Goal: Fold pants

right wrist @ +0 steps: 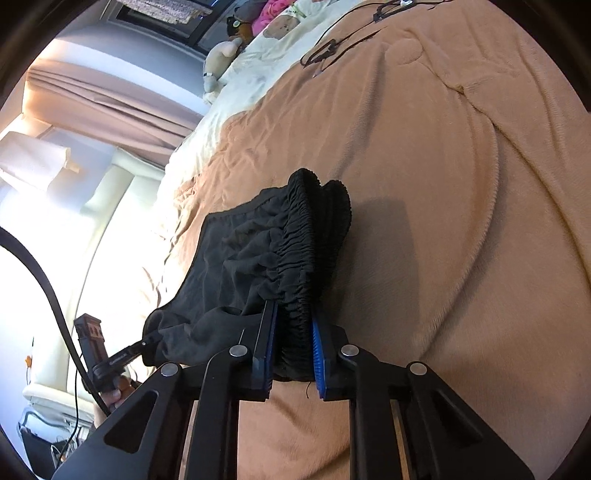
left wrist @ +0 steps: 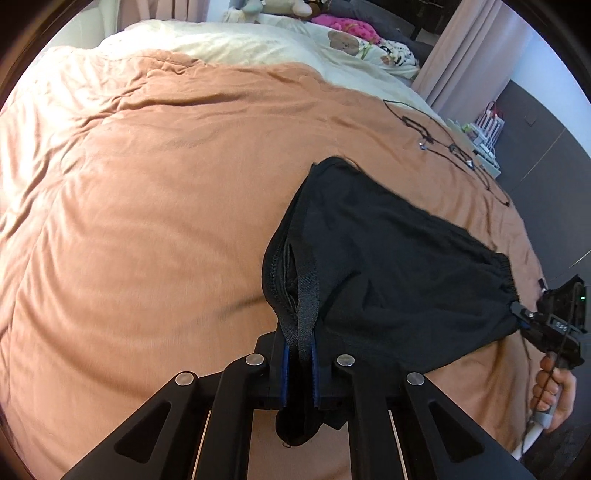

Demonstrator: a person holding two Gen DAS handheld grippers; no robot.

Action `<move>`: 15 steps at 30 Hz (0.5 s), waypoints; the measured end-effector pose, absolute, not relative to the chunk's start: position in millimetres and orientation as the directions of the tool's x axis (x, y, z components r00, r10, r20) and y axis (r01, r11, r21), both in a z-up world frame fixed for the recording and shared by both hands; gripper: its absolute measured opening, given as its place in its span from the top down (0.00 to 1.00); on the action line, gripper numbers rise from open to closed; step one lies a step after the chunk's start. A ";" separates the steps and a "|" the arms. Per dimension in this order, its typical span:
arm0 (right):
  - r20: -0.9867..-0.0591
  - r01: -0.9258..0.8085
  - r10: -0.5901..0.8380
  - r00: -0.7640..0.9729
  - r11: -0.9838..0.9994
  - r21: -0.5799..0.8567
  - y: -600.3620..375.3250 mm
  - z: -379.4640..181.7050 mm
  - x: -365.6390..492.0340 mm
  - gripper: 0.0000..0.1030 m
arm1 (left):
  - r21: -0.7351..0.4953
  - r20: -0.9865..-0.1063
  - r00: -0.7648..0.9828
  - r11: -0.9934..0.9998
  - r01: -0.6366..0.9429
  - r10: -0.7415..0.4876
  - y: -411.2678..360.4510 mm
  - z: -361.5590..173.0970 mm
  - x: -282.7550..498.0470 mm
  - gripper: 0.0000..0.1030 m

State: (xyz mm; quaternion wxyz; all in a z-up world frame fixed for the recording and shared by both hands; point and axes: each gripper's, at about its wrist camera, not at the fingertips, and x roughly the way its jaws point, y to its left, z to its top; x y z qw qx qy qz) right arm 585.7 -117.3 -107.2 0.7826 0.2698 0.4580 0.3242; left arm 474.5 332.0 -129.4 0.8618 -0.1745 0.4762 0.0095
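Observation:
Black pants (left wrist: pixel 388 266) hang stretched between my two grippers above an orange bedspread (left wrist: pixel 147 221). My left gripper (left wrist: pixel 300 354) is shut on the zip and strap end of the pants. My right gripper (right wrist: pixel 293 332) is shut on the gathered elastic waistband (right wrist: pixel 299 258). The right gripper also shows at the far right of the left wrist view (left wrist: pixel 517 308). The left gripper also shows at the lower left of the right wrist view (right wrist: pixel 146 341). The pants (right wrist: pixel 236 266) look folded in layers, sagging a little in the middle.
A cream quilt (left wrist: pixel 258 44) and soft toys (left wrist: pixel 343 26) lie at the bed's head. A thin black cord (left wrist: pixel 443 147) with clips lies on the bedspread beyond the pants. Curtains (left wrist: pixel 454 55) and the bed's right edge are nearby. A black cable (right wrist: pixel 48 295) hangs at left.

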 end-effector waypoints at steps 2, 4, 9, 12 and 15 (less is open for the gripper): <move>-0.547 -0.272 0.757 0.357 0.645 0.714 -120.5 -102.9 577.3 0.86 | -0.298 -0.825 0.543 0.936 -0.184 -0.156 324.7 -124.9 459.1 0.91; -0.554 -0.280 0.760 0.341 0.644 0.711 -125.3 -98.4 572.9 0.86 | -0.299 -0.830 0.535 0.935 -0.190 -0.157 318.9 -123.4 445.4 0.91; -0.581 -0.319 0.759 0.293 0.651 0.689 -139.4 -88.3 549.2 0.87 | -0.324 -0.827 0.537 0.922 -0.212 -0.167 305.0 -120.2 398.7 0.91; -0.594 -0.335 0.757 0.272 0.653 0.679 -144.2 -83.7 536.5 0.87 | -0.336 -0.829 0.532 0.914 -0.229 -0.171 297.8 -120.7 373.4 0.91; -0.598 -0.348 0.758 0.259 0.651 0.675 -150.7 -79.7 523.8 0.87 | -0.347 -0.825 0.537 0.907 -0.239 -0.174 290.2 -119.5 347.3 0.91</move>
